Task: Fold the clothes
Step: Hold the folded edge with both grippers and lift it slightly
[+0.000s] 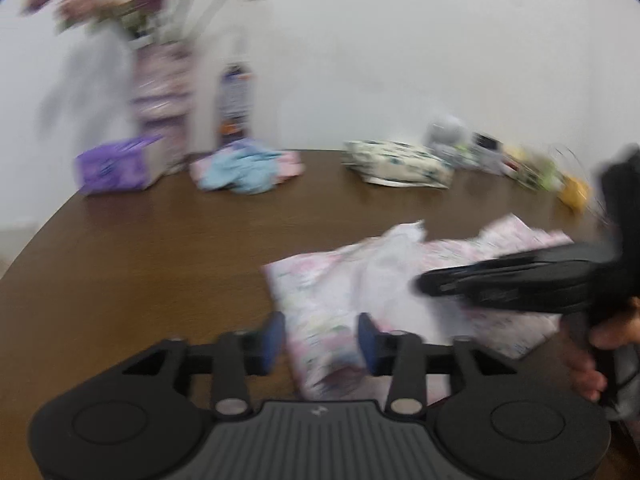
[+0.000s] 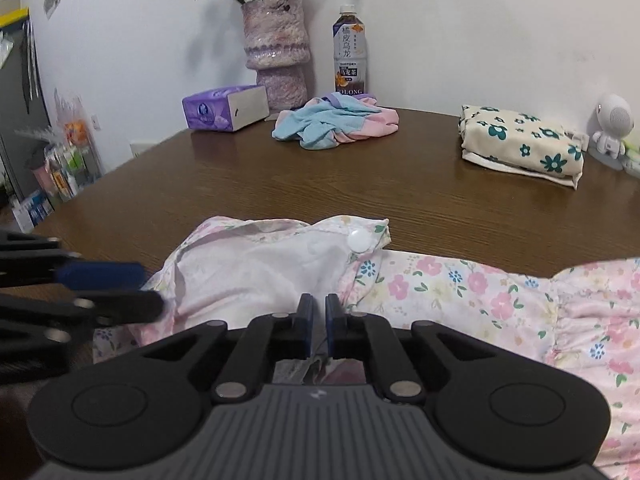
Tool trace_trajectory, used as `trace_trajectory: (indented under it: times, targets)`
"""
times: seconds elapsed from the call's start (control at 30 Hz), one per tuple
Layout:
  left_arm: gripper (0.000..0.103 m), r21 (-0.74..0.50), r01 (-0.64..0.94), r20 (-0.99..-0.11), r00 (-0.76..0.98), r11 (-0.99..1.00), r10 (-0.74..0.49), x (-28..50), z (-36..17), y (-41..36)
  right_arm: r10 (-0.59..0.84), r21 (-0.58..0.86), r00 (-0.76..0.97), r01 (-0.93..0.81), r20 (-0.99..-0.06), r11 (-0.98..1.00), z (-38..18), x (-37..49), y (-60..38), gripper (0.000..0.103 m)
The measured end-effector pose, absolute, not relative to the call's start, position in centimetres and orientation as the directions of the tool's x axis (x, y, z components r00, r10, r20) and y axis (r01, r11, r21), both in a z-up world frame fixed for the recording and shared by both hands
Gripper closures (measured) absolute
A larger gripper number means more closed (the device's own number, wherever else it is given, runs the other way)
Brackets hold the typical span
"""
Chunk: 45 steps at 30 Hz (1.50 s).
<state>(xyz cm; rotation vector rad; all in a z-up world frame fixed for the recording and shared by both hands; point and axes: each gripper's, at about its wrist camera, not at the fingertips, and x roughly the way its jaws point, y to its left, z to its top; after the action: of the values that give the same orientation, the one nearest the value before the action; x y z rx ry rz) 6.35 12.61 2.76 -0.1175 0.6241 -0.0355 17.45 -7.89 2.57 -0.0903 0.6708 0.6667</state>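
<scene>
A pink floral garment [image 2: 440, 284] lies crumpled on the near part of the brown table [image 2: 280, 184], its white lining [image 2: 248, 268] turned up and a white snap button [image 2: 359, 239] showing. My right gripper [image 2: 320, 308] sits on the lining with its jaws nearly together, and a thin bit of fabric seems pinched between them. In the blurred left wrist view, the garment [image 1: 320, 288] runs between the spread blue pads of my left gripper [image 1: 322, 336], which do not press on it. The right gripper [image 1: 420, 284] reaches in from the right over the cloth. The left gripper [image 2: 148, 288] enters the right wrist view at the left edge.
Along the wall stand a purple tissue box [image 2: 224, 108], a knitted vase with dried flowers [image 2: 278, 52] and a tea bottle [image 2: 349, 52]. A blue and pink cloth heap [image 2: 332, 122] and a folded cream flowered cloth [image 2: 520, 144] lie at the back. A white figurine [image 2: 612, 124] stands far right.
</scene>
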Motion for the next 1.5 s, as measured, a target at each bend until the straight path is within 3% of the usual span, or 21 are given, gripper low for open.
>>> trace_trajectory:
  times: [0.17,0.33,0.57,0.7,0.83,0.93,1.0,1.2,1.4,1.5]
  targets:
    - [0.057,-0.299,-0.089,-0.639,0.758,0.950,-0.130,7.2,1.6,15.4,0.570,0.139,0.618,-0.603,-0.542,0.785,4.1,16.2,-10.1,0.094]
    - [0.058,-0.294,-0.065,-0.643,0.751,0.954,-0.147,8.5,1.5,14.5,0.586,0.137,0.581,-0.634,-0.565,0.761,3.4,15.7,-10.4,0.094]
    - [0.094,-0.270,-0.073,-0.636,0.762,0.960,-0.121,9.0,1.2,13.0,0.554,0.085,0.585,-0.639,-0.592,0.765,2.6,15.2,-9.8,0.094]
    - [0.098,-0.151,-0.050,-0.605,0.794,0.987,-0.052,8.7,2.0,11.3,0.556,0.083,0.586,-0.641,-0.589,0.763,2.5,15.0,-9.8,0.093]
    - [0.096,-0.071,-0.023,-0.589,0.808,0.997,-0.023,8.6,2.9,10.2,0.556,0.072,0.582,-0.649,-0.594,0.757,2.4,14.8,-9.5,0.093]
    - [0.078,-0.144,-0.051,-0.605,0.795,0.988,-0.047,8.5,2.7,11.1,0.547,0.055,0.584,-0.651,-0.600,0.757,2.1,14.7,-9.2,0.093]
    - [0.058,-0.215,-0.093,-0.614,0.787,0.972,-0.061,8.2,2.2,12.5,0.550,0.063,0.582,-0.650,-0.599,0.757,2.1,14.7,-9.3,0.094]
    - [0.058,-0.467,-0.174,-0.620,0.764,0.867,-0.181,9.4,1.3,17.2,0.555,0.074,0.579,-0.649,-0.598,0.757,2.0,14.8,-9.5,0.094]
    - [0.059,-0.554,-0.157,-0.600,0.757,0.818,-0.260,11.6,0.7,19.2,0.556,0.072,0.579,-0.651,-0.597,0.755,2.0,14.8,-9.4,0.094]
    - [0.064,-0.519,-0.083,-0.609,0.734,0.850,-0.300,12.3,0.9,18.4,0.557,0.069,0.580,-0.653,-0.595,0.754,1.9,14.7,-9.4,0.094]
